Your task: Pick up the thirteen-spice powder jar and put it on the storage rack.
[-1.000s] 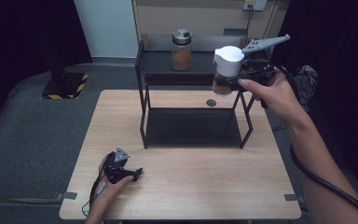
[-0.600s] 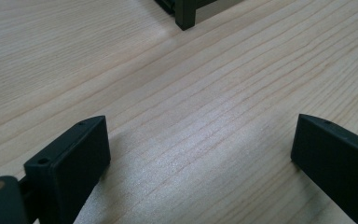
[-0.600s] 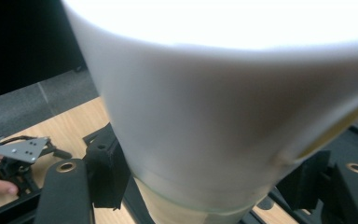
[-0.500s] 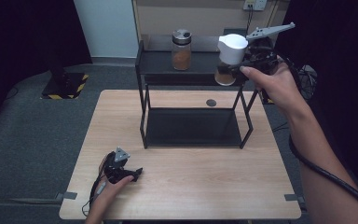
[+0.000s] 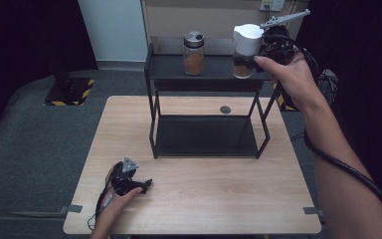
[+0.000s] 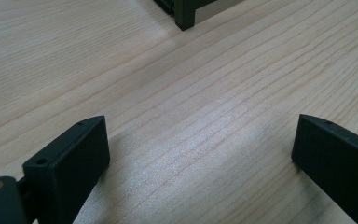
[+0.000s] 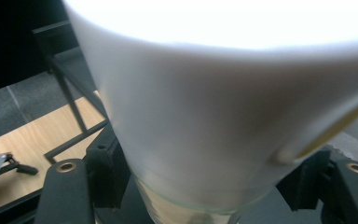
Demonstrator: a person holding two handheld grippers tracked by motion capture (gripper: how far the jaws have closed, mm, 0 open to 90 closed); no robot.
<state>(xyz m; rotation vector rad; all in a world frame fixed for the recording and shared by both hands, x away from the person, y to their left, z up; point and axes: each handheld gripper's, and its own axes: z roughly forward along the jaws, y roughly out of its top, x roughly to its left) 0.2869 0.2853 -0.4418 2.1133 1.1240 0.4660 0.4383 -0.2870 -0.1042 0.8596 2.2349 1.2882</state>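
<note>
Moved: right gripper [image 5: 258, 56] has carried the white-lidded jar [image 5: 246, 50] up and back, now over the rack's top shelf [image 5: 171, 67] at 1 o'clock.
Progress: carry nearly done; setting down and release remain.
Jar: clear glass, brown contents, white flip lid.
Jaws: right clamped on jar; left gripper [image 5: 129, 181] spread wide, empty, on surface [image 5: 204, 199] at 7 o'clock.
Neighbour: metal-lidded jar [image 5: 194, 52] already shelved.

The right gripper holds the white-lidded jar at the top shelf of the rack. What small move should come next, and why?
Probably lower the white-lidded jar a little onto the top shelf, right of the metal-lidded jar. The right gripper is shut on it at shelf level, and whether its base rests there is unclear.
</note>
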